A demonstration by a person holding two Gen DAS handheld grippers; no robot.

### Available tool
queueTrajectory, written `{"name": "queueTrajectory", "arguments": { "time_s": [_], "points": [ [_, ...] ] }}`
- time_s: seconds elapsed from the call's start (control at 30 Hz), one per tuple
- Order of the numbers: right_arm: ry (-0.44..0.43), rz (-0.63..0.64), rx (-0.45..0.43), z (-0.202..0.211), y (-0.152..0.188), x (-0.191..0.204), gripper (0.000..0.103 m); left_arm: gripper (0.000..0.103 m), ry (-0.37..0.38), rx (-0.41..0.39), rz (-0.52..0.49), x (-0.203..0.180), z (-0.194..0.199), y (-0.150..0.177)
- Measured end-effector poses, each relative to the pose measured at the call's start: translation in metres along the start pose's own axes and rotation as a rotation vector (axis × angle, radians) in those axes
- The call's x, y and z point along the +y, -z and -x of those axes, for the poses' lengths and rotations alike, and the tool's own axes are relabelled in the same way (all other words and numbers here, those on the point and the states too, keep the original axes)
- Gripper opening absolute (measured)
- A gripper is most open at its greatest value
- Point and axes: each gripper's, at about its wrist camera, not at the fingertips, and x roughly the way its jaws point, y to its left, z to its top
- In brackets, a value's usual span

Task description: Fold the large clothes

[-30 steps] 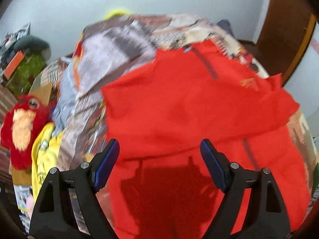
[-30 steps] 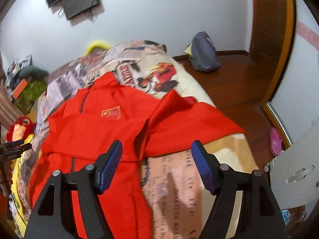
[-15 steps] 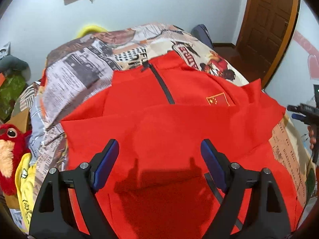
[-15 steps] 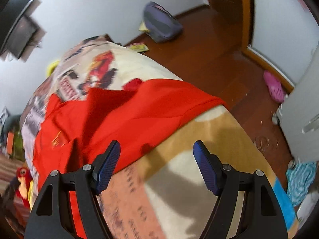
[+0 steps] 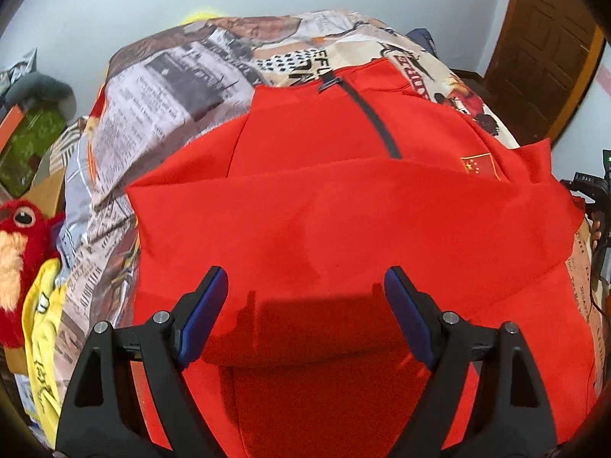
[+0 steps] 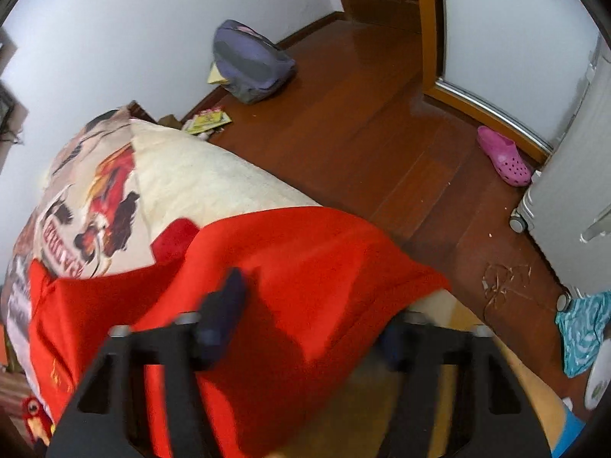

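Red jacket (image 5: 343, 206) lies spread on the printed bedcover (image 5: 164, 87).
Left gripper (image 5: 305, 305) hovers over it, released; right gripper (image 6: 309, 316) straddles a sleeve (image 6: 305, 267), jaws apart.

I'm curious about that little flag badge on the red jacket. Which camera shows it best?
The left wrist view: the small yellow-starred flag badge sits sharp on the red zip-up jacket, right of the dark zipper. The right wrist view shows only a blurred yellowish mark near its left edge.
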Motion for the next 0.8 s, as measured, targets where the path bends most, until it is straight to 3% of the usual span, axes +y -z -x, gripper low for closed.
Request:
{"name": "queueTrajectory", "arguments": {
  "time_s": [0.07,0.13,0.23,0.5,0.67,0.8],
  "points": [
    [0.024,-0.013,-0.001,0.000,-0.003,0.003,0.020,0.084,0.003,0.001,0.005,0.001,0.001,0.002],
    [0.021,0.014,-0.010,0.008,-0.004,0.009,0.011,0.084,0.002,-0.005,-0.007,-0.002,0.005,0.005],
    [0.027,0.058,-0.072,0.040,-0.003,0.021,0.010,0.084,-0.002,-0.021,-0.038,-0.006,0.017,0.007],
    [-0.157,0.273,-0.248,0.168,0.008,0.098,0.009,0.084,0.043,-0.096,-0.067,-0.010,0.064,0.015],
    [-0.298,0.469,-0.270,0.215,0.054,0.168,0.009,0.084,0.043,-0.136,-0.086,-0.004,0.091,0.026],
    [-0.378,0.607,-0.207,0.211,0.107,0.217,0.010,0.084,0.038,-0.137,-0.099,0.006,0.103,0.038]
  ]
}}
